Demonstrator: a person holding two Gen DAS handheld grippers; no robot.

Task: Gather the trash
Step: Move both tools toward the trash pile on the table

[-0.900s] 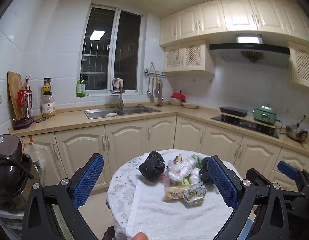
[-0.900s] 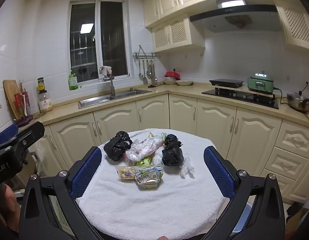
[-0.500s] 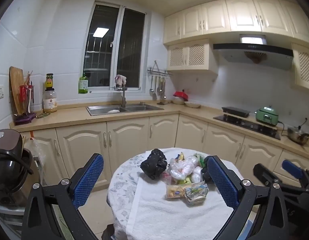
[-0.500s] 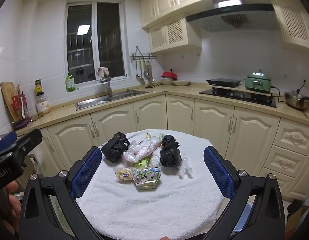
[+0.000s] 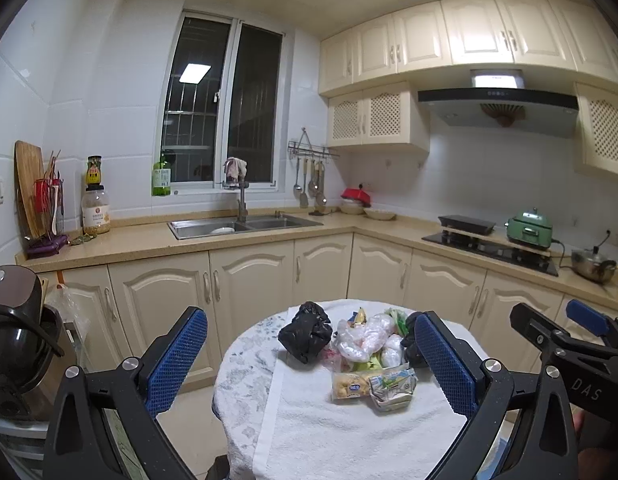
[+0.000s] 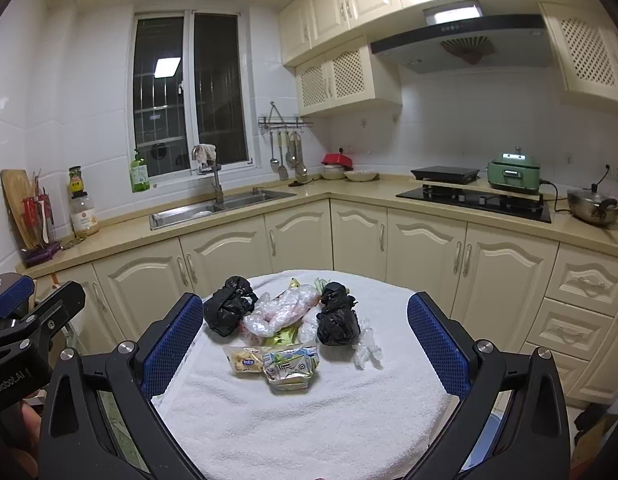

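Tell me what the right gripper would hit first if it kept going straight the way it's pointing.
Probably the crumpled snack wrappers at the near edge of the trash pile, on the towel-covered table. The right gripper is open and empty; depth is uncertain.

Both views are evenly lit from overhead by warm indoor light — a ceiling panel shows only as a bright reflection in the dark window. A small lamp glows on the range hood. Shadows are soft and short on the white towel. Fisheye distortion bends the cabinets and walls, and the corners fall to black. Focus is sharp throughout — no motion blur.
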